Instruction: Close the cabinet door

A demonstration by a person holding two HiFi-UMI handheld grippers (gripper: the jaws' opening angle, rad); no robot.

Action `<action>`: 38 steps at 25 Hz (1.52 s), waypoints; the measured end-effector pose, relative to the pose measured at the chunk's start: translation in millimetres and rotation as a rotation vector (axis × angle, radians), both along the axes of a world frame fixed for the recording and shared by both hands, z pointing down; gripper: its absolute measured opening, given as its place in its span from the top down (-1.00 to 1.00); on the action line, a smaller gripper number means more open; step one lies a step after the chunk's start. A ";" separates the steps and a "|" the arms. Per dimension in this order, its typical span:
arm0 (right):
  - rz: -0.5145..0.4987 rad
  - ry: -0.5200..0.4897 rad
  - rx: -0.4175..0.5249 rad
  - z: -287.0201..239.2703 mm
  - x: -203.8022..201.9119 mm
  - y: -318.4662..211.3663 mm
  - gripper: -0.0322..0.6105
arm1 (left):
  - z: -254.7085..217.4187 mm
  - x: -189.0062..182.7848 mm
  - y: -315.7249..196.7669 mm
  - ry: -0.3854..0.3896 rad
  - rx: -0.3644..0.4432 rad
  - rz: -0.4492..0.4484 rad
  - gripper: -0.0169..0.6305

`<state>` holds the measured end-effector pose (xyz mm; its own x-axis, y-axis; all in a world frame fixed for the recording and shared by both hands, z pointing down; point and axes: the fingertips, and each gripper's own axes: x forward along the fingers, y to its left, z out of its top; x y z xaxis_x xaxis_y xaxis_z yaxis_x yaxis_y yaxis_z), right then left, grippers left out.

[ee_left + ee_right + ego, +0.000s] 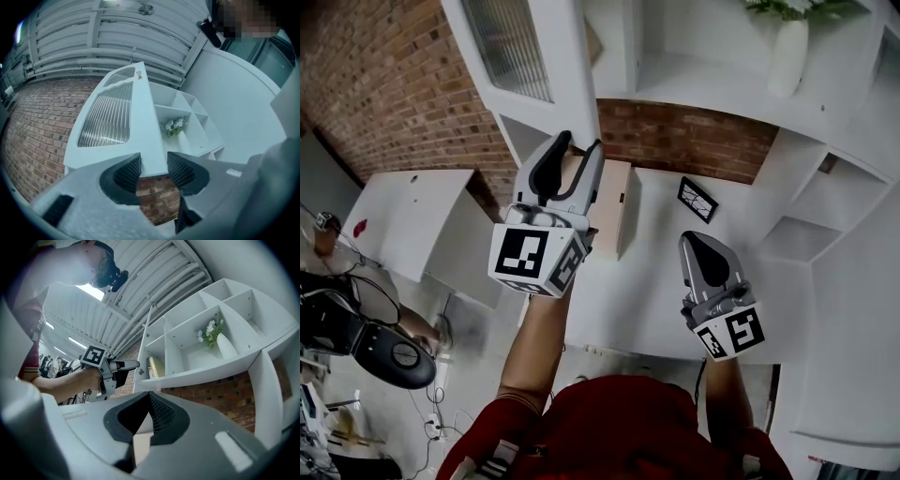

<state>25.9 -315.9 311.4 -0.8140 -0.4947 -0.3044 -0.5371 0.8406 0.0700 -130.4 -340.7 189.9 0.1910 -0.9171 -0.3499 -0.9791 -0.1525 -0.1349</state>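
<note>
The white cabinet door (567,66) with a ribbed glass pane stands swung out from the shelf unit (694,75). My left gripper (579,148) is raised just under the door's lower edge, jaws open. In the left gripper view the door's (140,122) bottom corner shows in the gap of the left gripper (153,171), and the pads do not press on it. The right gripper view shows the door (144,345) edge-on with the left gripper (126,365) close beside it. My right gripper (701,246) hangs lower and to the right, shut and empty, as its own view of the right gripper (149,404) confirms.
A white vase with flowers (787,56) stands on an open shelf. A beige box (614,202) and a small framed picture (697,199) sit below the cabinet against the brick wall. At the left are a white table (412,220) and a black chair (394,356).
</note>
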 end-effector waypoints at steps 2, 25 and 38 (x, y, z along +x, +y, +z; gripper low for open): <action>-0.004 -0.002 -0.005 2.7 4.3 -7.4 0.86 | 0.9 5.1 -13.6 -0.006 -0.008 -0.009 0.39; -0.072 0.008 -0.045 13.4 20.1 -46.3 0.86 | 0.5 10.3 -99.2 0.001 -0.071 -0.106 0.48; -0.060 0.016 -0.036 12.0 10.7 -42.4 0.86 | 1.9 4.5 -119.2 -0.002 -0.083 -0.100 0.56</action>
<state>36.7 -358.2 323.3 -0.8470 -0.4554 -0.2742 -0.4848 0.8733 0.0472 -125.9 -459.9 191.8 0.0981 -0.9573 -0.2721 -0.9896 -0.0651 -0.1280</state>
